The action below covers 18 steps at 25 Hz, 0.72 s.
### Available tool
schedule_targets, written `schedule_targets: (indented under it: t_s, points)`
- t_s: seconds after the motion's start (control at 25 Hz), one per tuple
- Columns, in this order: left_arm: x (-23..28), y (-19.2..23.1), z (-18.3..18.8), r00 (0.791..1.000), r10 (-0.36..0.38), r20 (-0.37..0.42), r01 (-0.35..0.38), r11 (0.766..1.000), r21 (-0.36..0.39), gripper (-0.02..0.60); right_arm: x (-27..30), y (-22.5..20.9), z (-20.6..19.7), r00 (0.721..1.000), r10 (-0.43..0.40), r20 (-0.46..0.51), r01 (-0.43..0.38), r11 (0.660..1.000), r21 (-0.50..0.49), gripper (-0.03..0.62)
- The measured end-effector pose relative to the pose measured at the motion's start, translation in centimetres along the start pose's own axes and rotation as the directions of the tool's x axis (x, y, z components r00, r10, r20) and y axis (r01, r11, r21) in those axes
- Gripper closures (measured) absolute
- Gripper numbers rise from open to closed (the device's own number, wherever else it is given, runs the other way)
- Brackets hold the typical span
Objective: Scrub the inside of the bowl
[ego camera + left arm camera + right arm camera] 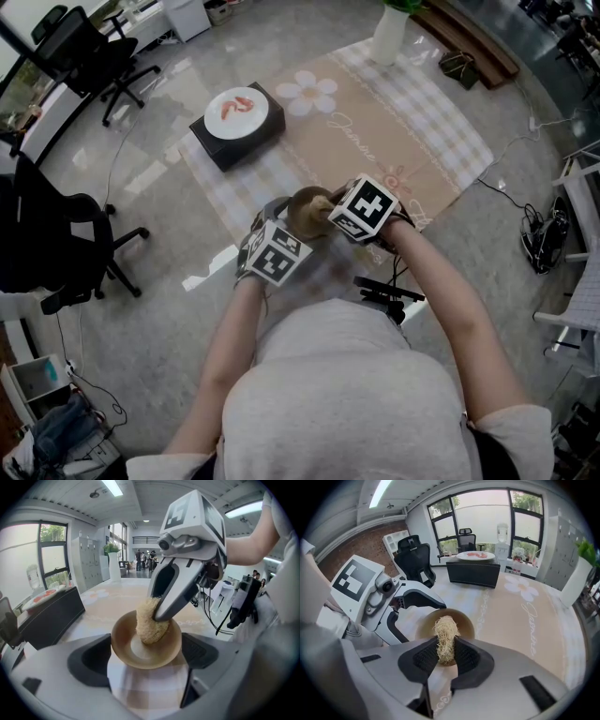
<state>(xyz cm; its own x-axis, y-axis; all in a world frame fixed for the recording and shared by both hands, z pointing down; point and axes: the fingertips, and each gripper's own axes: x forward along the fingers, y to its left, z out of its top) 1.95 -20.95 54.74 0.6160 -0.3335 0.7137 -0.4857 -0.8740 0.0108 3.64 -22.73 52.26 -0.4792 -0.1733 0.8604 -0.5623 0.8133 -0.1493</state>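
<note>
Now, left gripper [147,657] jaws clamped on bowl [123,645], right gripper [445,657] jaws pinching scrubber [446,637] inside bowl.

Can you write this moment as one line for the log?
left gripper: shut on bowl | right gripper: shut on scrubber | scrubber: pressed inside bowl | step: scrubbing

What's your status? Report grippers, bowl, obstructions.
Left gripper shut on brown bowl. Right gripper shut on fibrous scrubber, scrubber pressed inside the brown bowl. Nothing else in it.
</note>
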Motion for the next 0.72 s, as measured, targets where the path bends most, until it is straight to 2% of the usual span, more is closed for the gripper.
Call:
schedule_targets:
  t_s: [0.4,0.52,0.72]
  points:
    - [0.1,-0.1,0.0,1.0,0.001,-0.008,-0.001,1.0,0.0,0.137,0.5,2.1,-0.1,0.993,0.112,0.045,-0.115,0.992,0.049,0.511]
    - [0.0,0.0,0.0,1.0,0.001,-0.009,-0.001,1.0,0.001,0.137,0.8,2.1,0.4,0.994,0.089,0.063,-0.091,0.995,0.031,0.511]
    - [0.0,0.0,-0.1,1.0,0.0,-0.011,0.0,1.0,0.003,0.137,0.9,1.0,0.8,0.996,-0.001,0.091,-0.001,1.0,0.022,0.511]
